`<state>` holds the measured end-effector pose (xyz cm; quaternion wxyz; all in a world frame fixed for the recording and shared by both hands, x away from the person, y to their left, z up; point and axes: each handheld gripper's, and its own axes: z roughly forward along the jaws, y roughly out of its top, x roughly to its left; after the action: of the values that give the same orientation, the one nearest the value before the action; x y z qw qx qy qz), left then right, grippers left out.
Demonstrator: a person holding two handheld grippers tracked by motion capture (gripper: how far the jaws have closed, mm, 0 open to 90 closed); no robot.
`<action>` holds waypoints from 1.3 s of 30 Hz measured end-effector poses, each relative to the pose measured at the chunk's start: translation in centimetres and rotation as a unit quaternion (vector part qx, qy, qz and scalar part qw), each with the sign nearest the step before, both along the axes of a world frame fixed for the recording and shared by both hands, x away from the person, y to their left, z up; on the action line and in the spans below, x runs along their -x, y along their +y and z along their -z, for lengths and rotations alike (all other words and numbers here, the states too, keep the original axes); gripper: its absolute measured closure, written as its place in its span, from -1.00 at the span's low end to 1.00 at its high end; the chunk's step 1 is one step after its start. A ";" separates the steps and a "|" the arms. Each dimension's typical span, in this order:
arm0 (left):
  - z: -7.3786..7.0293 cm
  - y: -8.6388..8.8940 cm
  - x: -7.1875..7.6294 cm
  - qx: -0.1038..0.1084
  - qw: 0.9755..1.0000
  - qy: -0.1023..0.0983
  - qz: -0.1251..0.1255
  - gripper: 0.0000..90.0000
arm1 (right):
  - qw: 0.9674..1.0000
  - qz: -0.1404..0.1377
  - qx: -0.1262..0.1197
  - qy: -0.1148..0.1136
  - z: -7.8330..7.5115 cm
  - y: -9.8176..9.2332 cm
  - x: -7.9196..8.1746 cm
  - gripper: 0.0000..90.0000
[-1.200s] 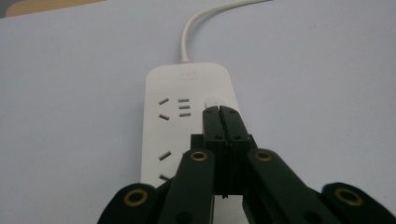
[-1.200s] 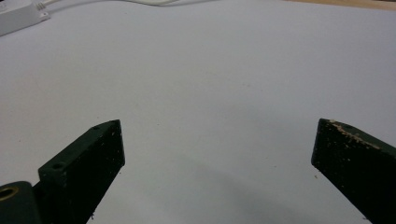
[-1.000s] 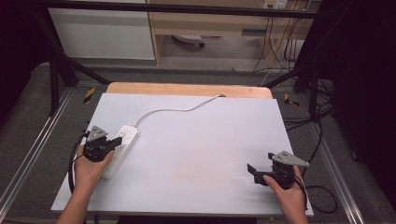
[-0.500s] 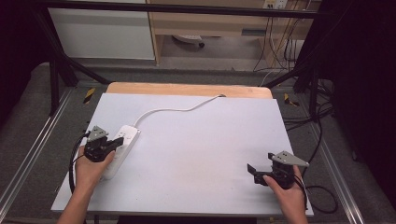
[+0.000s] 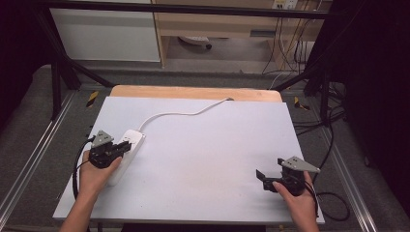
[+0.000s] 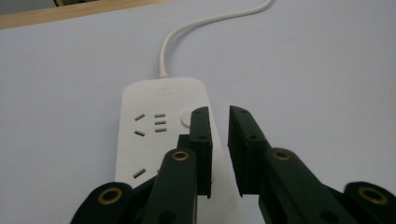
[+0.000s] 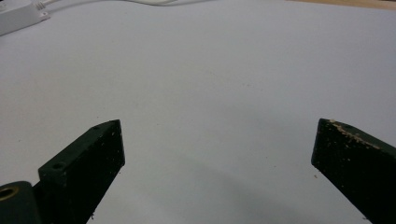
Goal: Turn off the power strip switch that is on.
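A white power strip (image 5: 136, 139) lies on the left part of the pale table (image 5: 208, 145), and its white cord (image 5: 183, 114) runs off toward the far edge. My left gripper (image 5: 123, 149) hovers over the strip's near half, pointing along it. In the left gripper view its jaws (image 6: 219, 116) stand a narrow gap apart above the strip (image 6: 159, 107), having just been opening, with nothing between them. My right gripper (image 5: 262, 180) rests near the front right of the table. Its jaws (image 7: 217, 135) are wide open over bare surface.
A wooden strip (image 5: 193, 92) borders the table's far edge. Black frame bars, cables and a white cabinet (image 5: 106, 34) stand beyond it. The right gripper view catches the strip's end (image 7: 18, 16) at its top left.
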<state>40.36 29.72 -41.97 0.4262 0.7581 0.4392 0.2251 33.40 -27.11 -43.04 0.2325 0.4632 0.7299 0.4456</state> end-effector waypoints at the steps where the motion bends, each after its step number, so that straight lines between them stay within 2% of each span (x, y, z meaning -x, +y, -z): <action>1: 0.0 0.0 0.0 0.000 1.000 -0.001 0.001 0.74 | 1.000 0.000 0.000 0.000 0.0 0.0 0.0 -0.93; 9: -0.1 -0.4 0.0 0.008 1.000 -0.014 0.010 0.52 | 1.000 0.000 0.001 -0.002 0.0 -0.1 0.0 -0.93; 11: -0.1 -0.4 0.0 0.004 1.000 -0.019 0.012 0.42 | 1.000 0.000 0.001 -0.002 0.0 -0.1 0.0 -0.93; 15: -0.2 -0.5 0.0 0.017 1.000 -0.024 0.009 0.27 | 1.000 0.000 0.000 -0.001 0.0 0.0 0.0 -0.93; 23: -0.4 -0.7 0.0 0.029 0.999 -0.024 0.010 0.01 | 1.000 0.001 0.000 0.000 0.0 0.0 0.0 -0.93; 26: -0.4 -0.9 0.0 0.029 0.999 -0.031 0.007 -0.19 | 1.000 0.000 0.001 -0.001 0.0 0.0 0.0 -0.93; 30: -0.4 -1.2 0.0 0.036 0.999 -0.029 0.006 -0.45 | 1.000 0.001 0.001 0.000 0.0 0.0 0.0 -0.93; 34: -0.4 -1.6 -0.1 0.034 0.999 -0.033 -0.005 -0.68 | 1.000 0.001 0.000 0.000 0.0 0.0 0.0 -0.93; 39: -0.6 -2.1 0.0 0.036 0.999 -0.033 -0.006 -0.77 | 1.000 0.001 0.001 0.000 0.0 0.0 0.0 -0.93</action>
<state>40.33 27.64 -41.42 0.4660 0.7317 0.4376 0.2365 33.41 -27.13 -43.05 0.2330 0.4637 0.7298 0.4450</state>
